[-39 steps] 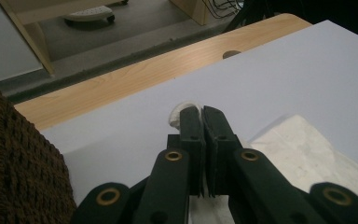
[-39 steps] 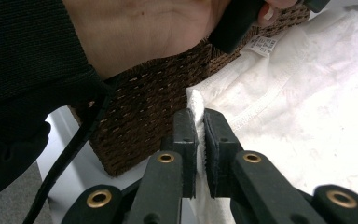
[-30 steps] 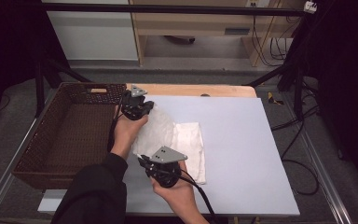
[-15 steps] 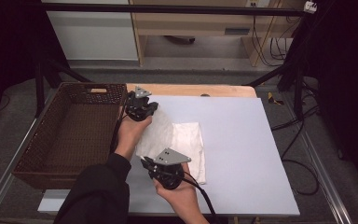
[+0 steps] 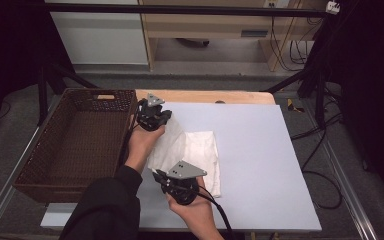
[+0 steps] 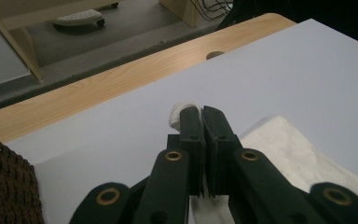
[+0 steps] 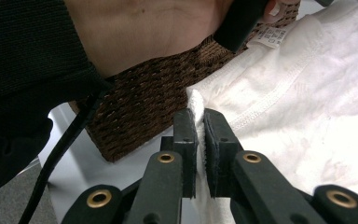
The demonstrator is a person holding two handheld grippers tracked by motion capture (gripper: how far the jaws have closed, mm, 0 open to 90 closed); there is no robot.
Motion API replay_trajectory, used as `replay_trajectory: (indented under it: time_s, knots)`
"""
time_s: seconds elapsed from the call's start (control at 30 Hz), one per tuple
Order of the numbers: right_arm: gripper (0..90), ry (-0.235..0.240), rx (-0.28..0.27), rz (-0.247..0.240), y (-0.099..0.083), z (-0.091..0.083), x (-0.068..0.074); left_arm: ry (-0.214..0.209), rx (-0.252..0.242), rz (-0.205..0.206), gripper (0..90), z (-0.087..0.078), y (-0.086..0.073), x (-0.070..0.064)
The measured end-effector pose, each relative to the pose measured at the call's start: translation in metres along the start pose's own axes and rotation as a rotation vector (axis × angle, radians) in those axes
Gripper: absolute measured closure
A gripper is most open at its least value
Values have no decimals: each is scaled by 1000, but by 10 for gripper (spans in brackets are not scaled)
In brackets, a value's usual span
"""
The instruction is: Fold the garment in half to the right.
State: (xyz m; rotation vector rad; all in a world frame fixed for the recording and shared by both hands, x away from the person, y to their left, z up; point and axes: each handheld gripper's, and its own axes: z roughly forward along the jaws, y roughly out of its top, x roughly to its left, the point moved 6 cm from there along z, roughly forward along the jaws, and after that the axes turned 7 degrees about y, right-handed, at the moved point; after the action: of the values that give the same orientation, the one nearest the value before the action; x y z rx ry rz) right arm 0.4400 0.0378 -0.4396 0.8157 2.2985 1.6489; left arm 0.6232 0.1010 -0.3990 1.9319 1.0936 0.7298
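The soft white stitched cotton cloth [image 5: 192, 150] looks matt and slightly nubbly. At nine o'clock, the dark brown woven wicker basket [image 5: 80, 145] is rough. The pale matt tabletop sheet [image 5: 260, 165] is smooth, its light wooden edge [image 5: 210, 96] satin.

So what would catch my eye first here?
Probably the white cloth in the middle of the pale table, pinched at two corners: the left gripper at its far corner, the right gripper at its near one. Next, the big brown wicker basket at the table's left.

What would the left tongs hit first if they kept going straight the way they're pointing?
Probably nothing soon: past the white cloth pinched in the left tongs lies bare table surface, then its wooden edge.
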Motion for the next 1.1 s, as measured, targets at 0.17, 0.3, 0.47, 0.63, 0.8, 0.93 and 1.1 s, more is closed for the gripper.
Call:
replay_trajectory:
  time_s: [0.17,0.3,0.47,0.63,0.8,0.93,1.1]
  knots:
    - [846,2,3,8,-4,0,0,2,6,12,874,1,-1,-2]
    - [846,5,7,10,-5,0,-1,-1,6,16,874,3,-3,-5]
    - [846,8,8,11,-7,-1,-1,-1,14,26,874,5,-5,-7]
    - [846,19,8,28,-8,-2,-4,-5,15,28,874,7,-6,-9]
    - [845,18,11,34,-12,-5,-6,-10,16,28,873,8,-8,-12]
    - [845,14,13,36,-15,-7,-7,-16,16,32,873,9,-8,-15]
    - [845,10,15,38,-19,-11,-8,-20,16,49,872,10,-8,-21]
